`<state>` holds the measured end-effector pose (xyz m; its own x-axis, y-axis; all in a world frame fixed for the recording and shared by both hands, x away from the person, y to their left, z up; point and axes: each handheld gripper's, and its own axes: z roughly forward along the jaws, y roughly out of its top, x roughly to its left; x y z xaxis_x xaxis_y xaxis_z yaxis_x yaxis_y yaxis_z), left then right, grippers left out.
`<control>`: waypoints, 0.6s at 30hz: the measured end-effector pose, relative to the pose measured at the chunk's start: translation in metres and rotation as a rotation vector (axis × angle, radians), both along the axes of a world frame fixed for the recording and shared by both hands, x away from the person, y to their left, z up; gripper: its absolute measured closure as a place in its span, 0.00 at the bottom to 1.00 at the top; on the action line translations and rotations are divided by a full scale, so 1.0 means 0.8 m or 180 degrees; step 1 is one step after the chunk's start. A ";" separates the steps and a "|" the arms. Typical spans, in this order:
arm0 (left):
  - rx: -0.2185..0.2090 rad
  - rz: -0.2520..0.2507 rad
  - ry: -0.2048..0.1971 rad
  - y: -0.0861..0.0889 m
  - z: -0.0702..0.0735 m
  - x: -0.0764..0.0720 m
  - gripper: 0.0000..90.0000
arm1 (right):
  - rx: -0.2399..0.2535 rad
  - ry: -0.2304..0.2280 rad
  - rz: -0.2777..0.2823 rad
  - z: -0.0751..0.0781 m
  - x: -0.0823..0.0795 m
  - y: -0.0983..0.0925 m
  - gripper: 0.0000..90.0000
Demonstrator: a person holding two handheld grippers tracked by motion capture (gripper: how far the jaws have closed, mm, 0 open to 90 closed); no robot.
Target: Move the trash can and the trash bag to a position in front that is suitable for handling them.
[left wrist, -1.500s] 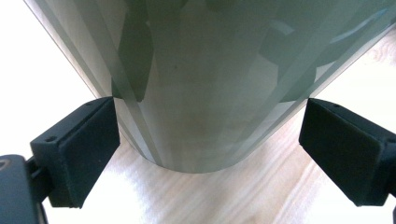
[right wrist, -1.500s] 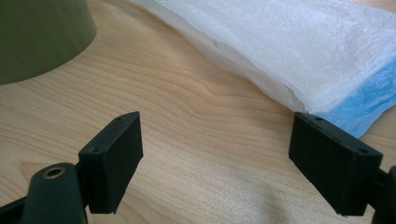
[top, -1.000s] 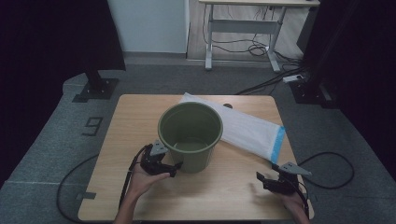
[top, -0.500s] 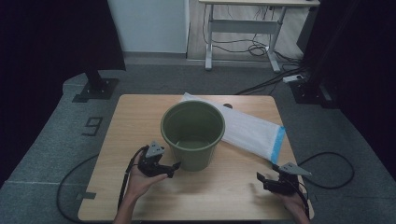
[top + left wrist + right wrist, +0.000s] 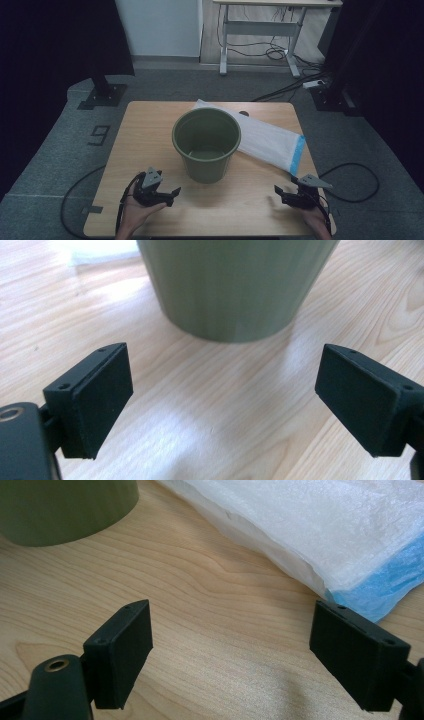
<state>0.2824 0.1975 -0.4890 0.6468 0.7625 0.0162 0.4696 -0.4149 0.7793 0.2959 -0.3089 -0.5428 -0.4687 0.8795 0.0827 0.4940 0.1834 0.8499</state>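
High view: green bucket between, beyond left tongs and right tongs.

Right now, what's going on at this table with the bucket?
A person sits at a wooden table with a pair of tongs in each hand. The left tongs and right tongs are both open, holding nothing, near the table's front edge. Between them stands an empty green bucket, upright. Behind it lies a flat white plastic bag with a blue end. Nothing is gripped yet.

A lab or studio workspace: a small wooden bench on grey carpet, black curtains, stand bases, trailing cables and a height-adjustable desk behind.
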 end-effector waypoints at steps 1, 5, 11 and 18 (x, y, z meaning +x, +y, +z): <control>0.0004 0.0006 -0.0001 0.002 -0.002 -0.002 0.09 | -0.0005 0.0001 0.0001 0.000 0.000 0.000 0.19; 0.0059 0.0036 0.0036 0.008 -0.009 -0.007 0.09 | -0.0022 0.0007 0.0014 -0.001 0.000 0.001 0.19; 0.0013 0.0096 0.0063 0.019 -0.013 -0.008 0.09 | -0.0044 0.0012 0.0033 -0.001 0.000 0.003 0.19; 0.0039 0.0184 0.0111 0.030 -0.021 -0.009 0.09 | -0.0050 -0.0080 -0.0018 0.002 -0.001 0.003 0.19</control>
<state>0.2756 0.2215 -0.5060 0.6021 0.7984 0.0039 0.5198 -0.3957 0.7571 0.2948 -0.3067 -0.5411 -0.4654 0.8832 0.0573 0.4737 0.1940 0.8590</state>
